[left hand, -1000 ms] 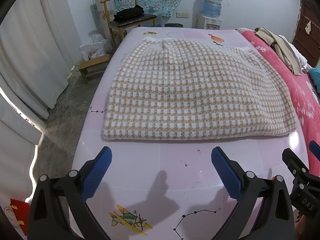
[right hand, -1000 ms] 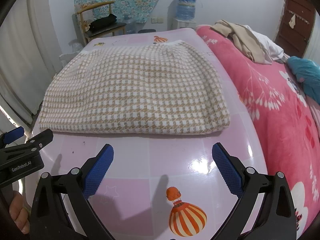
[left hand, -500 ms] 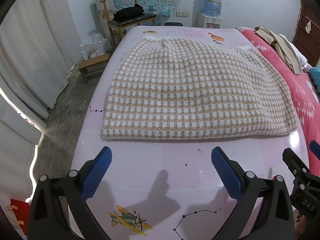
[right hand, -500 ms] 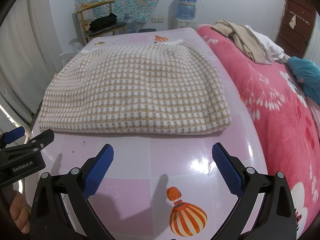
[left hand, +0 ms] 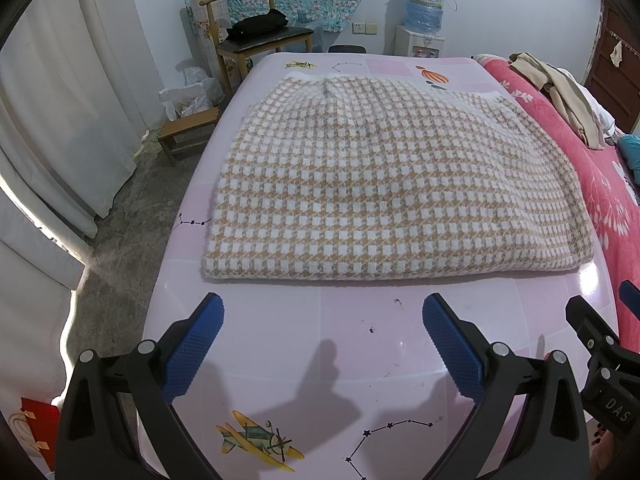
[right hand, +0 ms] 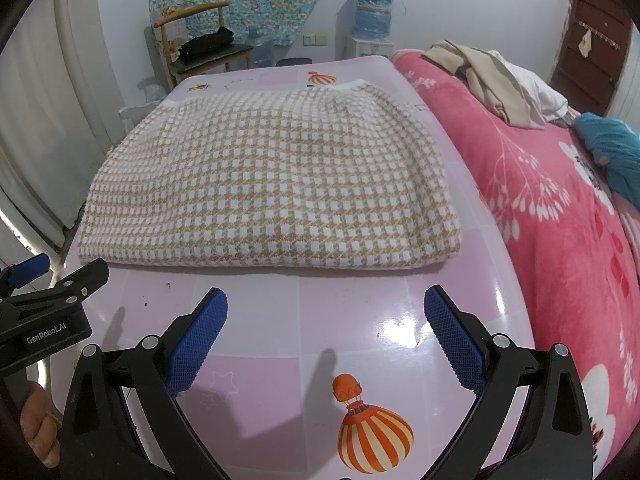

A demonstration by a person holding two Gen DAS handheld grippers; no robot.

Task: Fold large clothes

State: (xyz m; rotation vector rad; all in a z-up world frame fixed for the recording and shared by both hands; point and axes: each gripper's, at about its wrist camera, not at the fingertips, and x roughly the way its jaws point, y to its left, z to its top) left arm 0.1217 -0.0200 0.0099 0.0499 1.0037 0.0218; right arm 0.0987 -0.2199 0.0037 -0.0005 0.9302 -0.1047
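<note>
A tan-and-white checked knit garment [left hand: 384, 184] lies folded flat on the pink table [left hand: 320, 340], its near fold edge facing me. From the right wrist the same garment [right hand: 272, 184] fills the table's [right hand: 352, 312] middle. My left gripper [left hand: 322, 312] hovers open over bare table just short of that fold, holding nothing. My right gripper [right hand: 325, 304] is likewise open and empty, just before the fold's right half. Each gripper shows at the edge of the other's view: the right gripper [left hand: 600, 340], the left gripper [right hand: 44, 292].
A red floral blanket [right hand: 560, 220] covers the bed on the right, with beige clothes [right hand: 492, 80] and a teal item [right hand: 612, 148] on it. A wooden chair [left hand: 256, 40], a low stool [left hand: 188, 132] and a water dispenser [left hand: 424, 20] stand beyond the table. White curtains [left hand: 60, 100] hang left.
Both views have crept slightly closer to the garment. Both grippers stay open and the garment has not moved.
</note>
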